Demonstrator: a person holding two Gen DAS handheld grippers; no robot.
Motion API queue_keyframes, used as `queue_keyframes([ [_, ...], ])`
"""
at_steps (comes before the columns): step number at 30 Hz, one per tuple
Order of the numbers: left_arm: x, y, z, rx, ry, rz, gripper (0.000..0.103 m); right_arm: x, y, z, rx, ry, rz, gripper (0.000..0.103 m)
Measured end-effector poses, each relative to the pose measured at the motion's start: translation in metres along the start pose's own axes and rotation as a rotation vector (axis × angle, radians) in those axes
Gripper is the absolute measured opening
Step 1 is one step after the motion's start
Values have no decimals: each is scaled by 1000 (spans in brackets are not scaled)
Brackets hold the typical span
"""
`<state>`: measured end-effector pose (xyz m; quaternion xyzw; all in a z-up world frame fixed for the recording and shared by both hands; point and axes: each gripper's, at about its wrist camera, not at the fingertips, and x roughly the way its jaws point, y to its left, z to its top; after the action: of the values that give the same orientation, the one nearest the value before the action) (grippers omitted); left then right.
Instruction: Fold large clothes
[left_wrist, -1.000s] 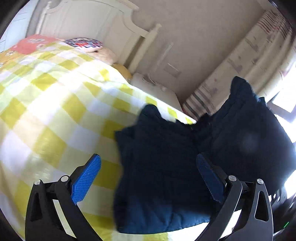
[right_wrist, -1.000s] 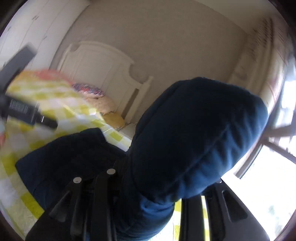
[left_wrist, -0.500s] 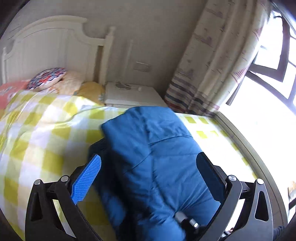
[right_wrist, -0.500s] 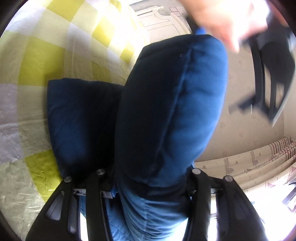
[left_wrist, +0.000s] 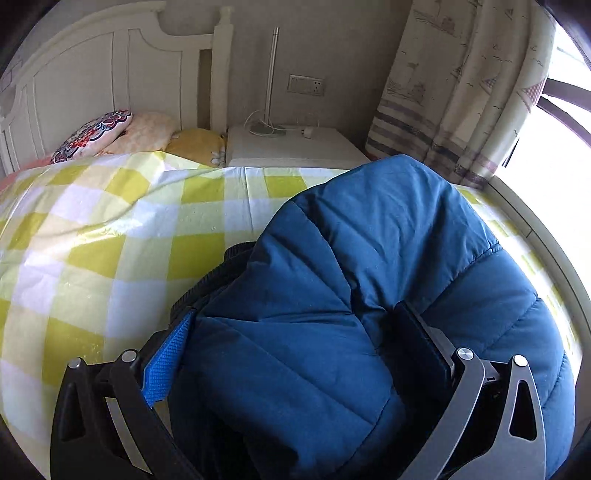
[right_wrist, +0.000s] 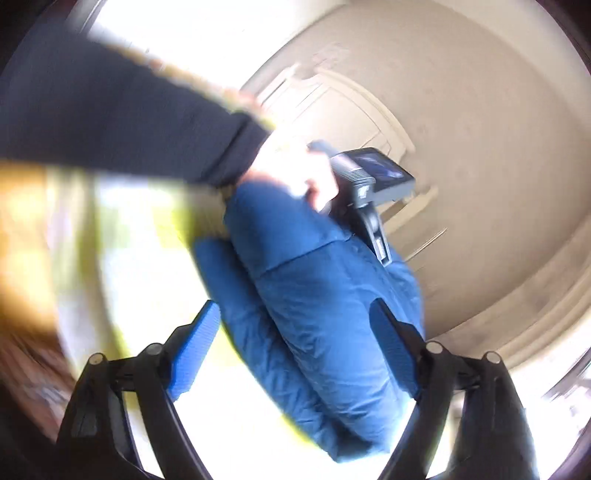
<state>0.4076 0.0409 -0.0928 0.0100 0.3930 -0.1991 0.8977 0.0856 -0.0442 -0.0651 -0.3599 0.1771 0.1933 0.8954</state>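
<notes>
I see open yellow-checked bed (left_wrist: 110, 236) ahead-left of my left gripper (left_wrist: 295, 358), whose fingers clamp the padded blue jacket (left_wrist: 369, 277) bulging between them at the bed's window-side edge. Only the blurred right view shows the dark-sleeved left hand (right_wrist: 295, 173) gripping its handle. My right gripper (right_wrist: 295, 354) has just been opening; its fingers flank the jacket's fold without pressing.
</notes>
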Motion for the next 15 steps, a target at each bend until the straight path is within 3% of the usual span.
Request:
queue_keyframes([
  [2, 0, -3, -1, 10, -8, 15, 99, -1, -43, 7, 211, -30, 42, 48],
  [4, -3, -4, -3, 8, -21, 19, 99, 8, -69, 18, 372, -48, 26, 46],
  [6, -4, -6, -4, 7, -31, 26, 99, 27, -65, 49, 437, -37, 26, 46],
  [9, -9, -11, -1, 32, -26, 50, 99, 74, -35, 59, 367, 41, 114, 46],
  [11, -22, -20, 5, 101, -27, 146, 99, 94, 15, 48, 149, 83, -6, 47],
  [12, -32, -27, 9, 140, -42, 222, 99, 93, 30, 40, 108, 76, -32, 47],
  [13, -46, -36, 13, 188, -84, 294, 99, 90, 31, 38, 130, 82, -21, 47],
  [15, -72, -47, 24, 225, -183, 353, 99, 88, 21, 37, 186, 94, 26, 47],
])
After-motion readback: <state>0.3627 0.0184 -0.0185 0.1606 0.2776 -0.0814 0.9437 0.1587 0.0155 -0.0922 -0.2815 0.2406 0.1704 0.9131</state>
